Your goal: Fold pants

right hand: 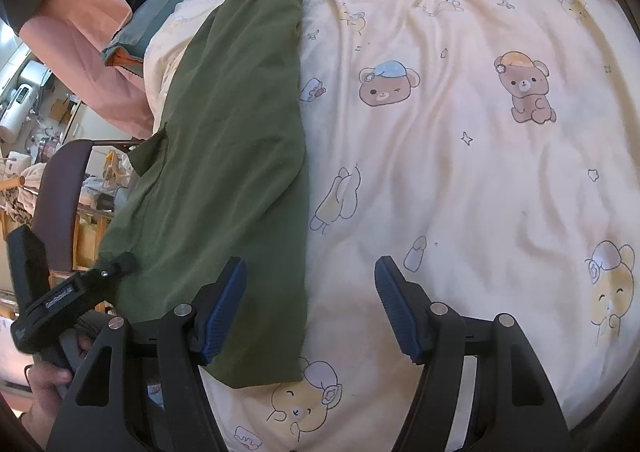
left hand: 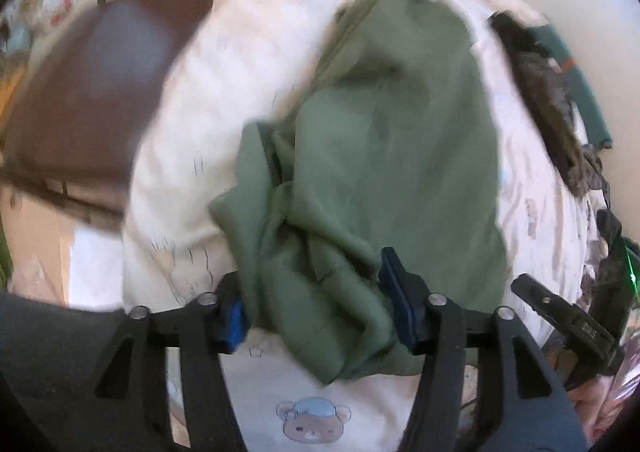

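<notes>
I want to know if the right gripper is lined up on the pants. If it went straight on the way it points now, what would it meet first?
Probably the bear-print bedsheet, not the green pants. Between the open right gripper fingers lies mostly bare sheet; the pants' edge runs just inside its left finger, so that finger might brush the fabric. Depth is unclear.

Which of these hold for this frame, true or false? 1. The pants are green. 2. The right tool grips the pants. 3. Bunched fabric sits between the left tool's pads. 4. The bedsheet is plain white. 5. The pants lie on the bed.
1. The pants are green: true.
2. The right tool grips the pants: false; its jaws stand open over the sheet beside the pants.
3. Bunched fabric sits between the left tool's pads: true.
4. The bedsheet is plain white: false; it carries cartoon bear prints.
5. The pants lie on the bed: true.
</notes>
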Motion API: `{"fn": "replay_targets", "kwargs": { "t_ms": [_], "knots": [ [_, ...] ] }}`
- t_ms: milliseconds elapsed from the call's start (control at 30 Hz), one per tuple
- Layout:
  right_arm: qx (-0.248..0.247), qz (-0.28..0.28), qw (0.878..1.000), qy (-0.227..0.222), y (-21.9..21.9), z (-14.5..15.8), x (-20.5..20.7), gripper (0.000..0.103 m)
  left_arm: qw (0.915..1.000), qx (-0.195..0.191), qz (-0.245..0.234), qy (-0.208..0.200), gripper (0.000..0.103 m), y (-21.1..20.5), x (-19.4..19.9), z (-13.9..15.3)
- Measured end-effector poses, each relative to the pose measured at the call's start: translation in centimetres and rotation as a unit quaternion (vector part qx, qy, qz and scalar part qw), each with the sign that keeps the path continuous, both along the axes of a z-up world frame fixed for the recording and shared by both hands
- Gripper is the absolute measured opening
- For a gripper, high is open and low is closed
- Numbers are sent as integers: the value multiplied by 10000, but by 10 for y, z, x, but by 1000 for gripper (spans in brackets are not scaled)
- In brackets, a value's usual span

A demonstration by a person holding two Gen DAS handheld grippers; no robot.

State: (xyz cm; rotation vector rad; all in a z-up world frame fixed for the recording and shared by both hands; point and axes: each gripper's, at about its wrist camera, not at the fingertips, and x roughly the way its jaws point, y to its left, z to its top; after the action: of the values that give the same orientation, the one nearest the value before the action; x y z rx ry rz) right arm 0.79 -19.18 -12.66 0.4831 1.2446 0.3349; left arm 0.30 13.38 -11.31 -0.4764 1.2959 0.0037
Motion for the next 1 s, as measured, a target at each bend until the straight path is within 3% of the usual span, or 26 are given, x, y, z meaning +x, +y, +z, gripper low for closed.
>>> {"fn": "replay_targets", "kwargs": {
  "t_ms": [67, 133, 233, 367, 433, 500, 600, 667, 800, 867, 933, 1000],
  "knots": [
    [31, -8, 10000, 10, 1, 0, 1, 69, 9984, -246, 316, 409, 64, 12, -1, -19],
    [45, -1, 10000, -19, 2, 2, 1, 69, 9964, -387, 489, 569, 78, 19, -3, -28],
    [96, 16, 9999, -34, 4, 3, 0, 69, 9964, -363, 485, 589, 85, 19, -3, -30],
    [88, 85, 9999, -20, 8, 2, 2, 69, 9962, -398, 379, 675, 84, 10, -2, -37],
    [96, 91, 9999, -27, 7, 3, 1, 69, 9967, -602, 197, 504, 41, 1, 2, -31],
    [128, 55, 9999, -32, 5, 3, 1, 69, 9973, -686, -101, 255, 28, -10, 2, -17],
    [383, -73, 9992, 3, -3, 4, -2, 69, 9971, -658, -334, -191, 25, -18, -3, 6],
    [706, -110, 9974, 105, -9, 1, -2, 69, 9974, -617, -300, -201, 25, -17, -4, 9],
    [1685, 119, 9808, 970, -2, -31, -5, 74, 9991, -395, -156, 12, 25, -15, -1, 1],
    [1753, 233, 9761, 1260, 8, -45, -7, 74, 9994, -309, -144, 28, 25, -12, -1, -2],
    [1544, 318, 9791, 1288, 17, -49, -7, 74, 9996, -221, -126, 83, 25, -19, 5, -5],
    [1635, 400, 9765, 1349, 24, -54, -6, 74, 9996, -218, -62, 180, 25, -21, 7, -10]
  ]
}}
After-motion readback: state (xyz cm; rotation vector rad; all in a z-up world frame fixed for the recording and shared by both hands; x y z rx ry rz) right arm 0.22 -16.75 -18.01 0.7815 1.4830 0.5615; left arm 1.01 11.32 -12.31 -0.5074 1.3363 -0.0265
